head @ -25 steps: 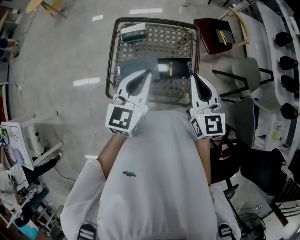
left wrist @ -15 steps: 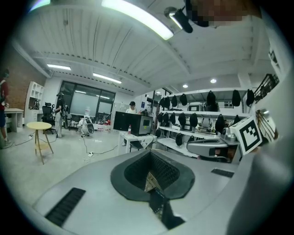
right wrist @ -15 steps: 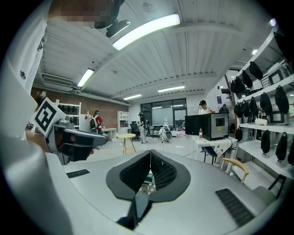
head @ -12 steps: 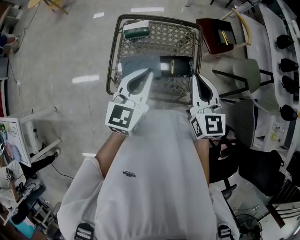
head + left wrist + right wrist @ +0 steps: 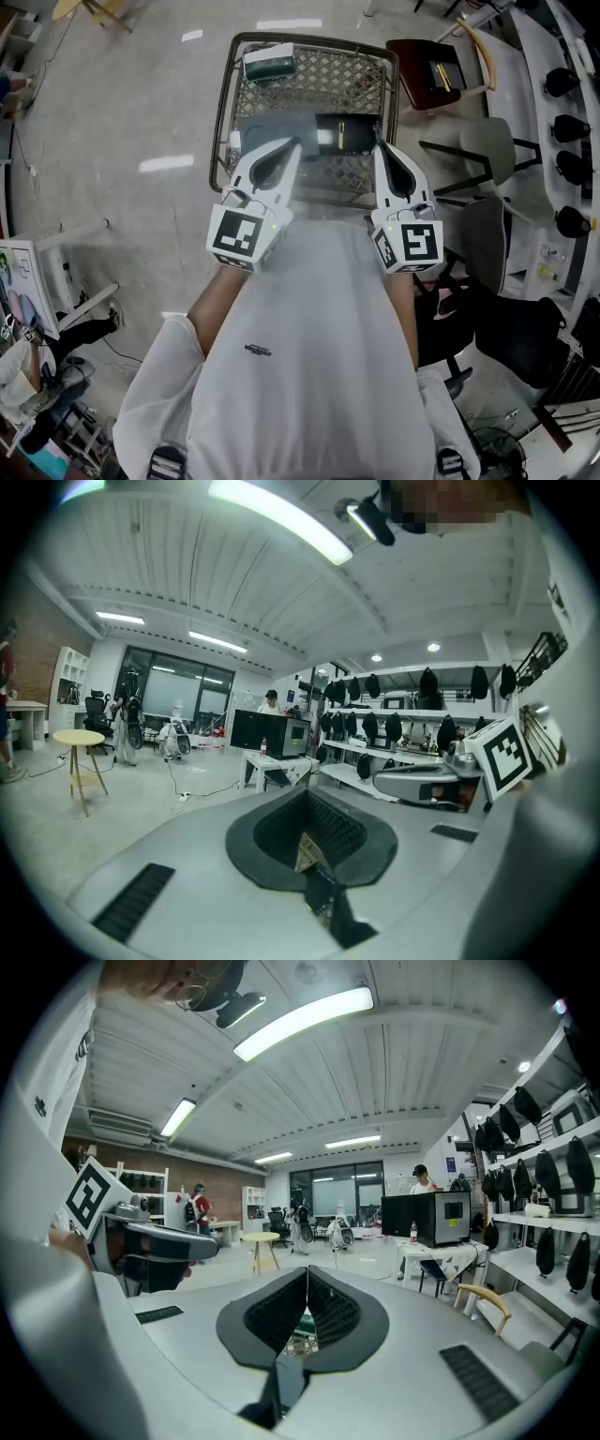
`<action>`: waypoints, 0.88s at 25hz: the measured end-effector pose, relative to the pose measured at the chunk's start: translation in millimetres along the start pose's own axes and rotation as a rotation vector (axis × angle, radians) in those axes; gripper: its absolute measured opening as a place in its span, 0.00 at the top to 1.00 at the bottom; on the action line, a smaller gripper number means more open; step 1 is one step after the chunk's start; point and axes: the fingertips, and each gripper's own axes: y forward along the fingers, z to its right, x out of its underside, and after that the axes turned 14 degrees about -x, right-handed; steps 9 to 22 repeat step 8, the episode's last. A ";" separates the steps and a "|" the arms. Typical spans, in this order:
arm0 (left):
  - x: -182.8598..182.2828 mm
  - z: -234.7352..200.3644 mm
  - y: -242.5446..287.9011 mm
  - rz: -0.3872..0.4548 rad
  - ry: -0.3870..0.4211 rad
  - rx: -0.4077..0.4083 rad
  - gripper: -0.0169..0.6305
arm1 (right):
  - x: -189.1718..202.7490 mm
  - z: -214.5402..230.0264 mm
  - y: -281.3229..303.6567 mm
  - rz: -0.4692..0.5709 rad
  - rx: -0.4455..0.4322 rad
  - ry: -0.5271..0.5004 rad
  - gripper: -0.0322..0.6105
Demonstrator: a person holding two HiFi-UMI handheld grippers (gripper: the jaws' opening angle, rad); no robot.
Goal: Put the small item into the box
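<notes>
Jaws together, empty — left tool (image 5: 297, 143) and right tool (image 5: 380, 148) above the wire basket (image 5: 227, 94); right tool has edged slightly inward.

One wire basket (image 5: 349, 81), one green box (image 5: 269, 64), one grey pack (image 5: 272, 131), one black pack (image 5: 347, 134)

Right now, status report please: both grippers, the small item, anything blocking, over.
Left gripper shut, empty; right gripper shut, empty. Green packet lies in wire basket's far corner, untouched. Nothing between grippers and basket.
</notes>
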 end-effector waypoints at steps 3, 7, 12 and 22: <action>-0.2 -0.9 0.4 -0.003 -0.004 -0.001 0.97 | -0.7 1.7 -0.7 -0.006 0.001 -0.002 0.95; -3.0 -3.0 5.2 0.001 -0.010 -0.001 0.97 | -1.9 7.9 1.0 0.003 0.005 0.002 0.95; -3.5 -3.6 6.5 0.002 -0.013 -0.001 0.97 | -2.2 9.5 1.5 0.009 0.007 0.004 0.95; -3.5 -3.6 6.5 0.002 -0.013 -0.001 0.97 | -2.2 9.5 1.5 0.009 0.007 0.004 0.95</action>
